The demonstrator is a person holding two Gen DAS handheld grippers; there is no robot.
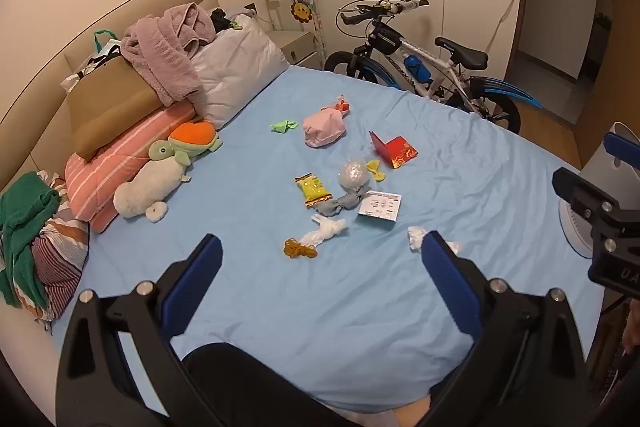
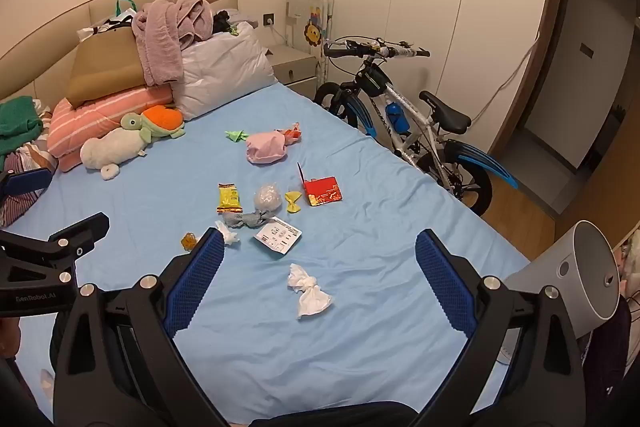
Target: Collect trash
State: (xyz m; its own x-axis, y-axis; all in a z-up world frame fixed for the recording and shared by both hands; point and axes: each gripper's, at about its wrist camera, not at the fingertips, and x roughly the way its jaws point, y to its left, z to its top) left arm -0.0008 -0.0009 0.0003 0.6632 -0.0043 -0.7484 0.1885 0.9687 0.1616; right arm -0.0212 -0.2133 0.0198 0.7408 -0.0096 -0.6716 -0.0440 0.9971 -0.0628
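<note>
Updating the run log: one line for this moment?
left gripper: open, empty | right gripper: open, empty | nearest trash: white tissue | bed: trash uncollected

Bicycle beside bed; plush turtle against striped pillow; white fan near corner.

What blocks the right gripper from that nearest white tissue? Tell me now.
Nothing visible does. The right gripper is open above bare blue sheet, and the crumpled white tissue lies alone just ahead between its fingers, apart from the other litter.
</note>
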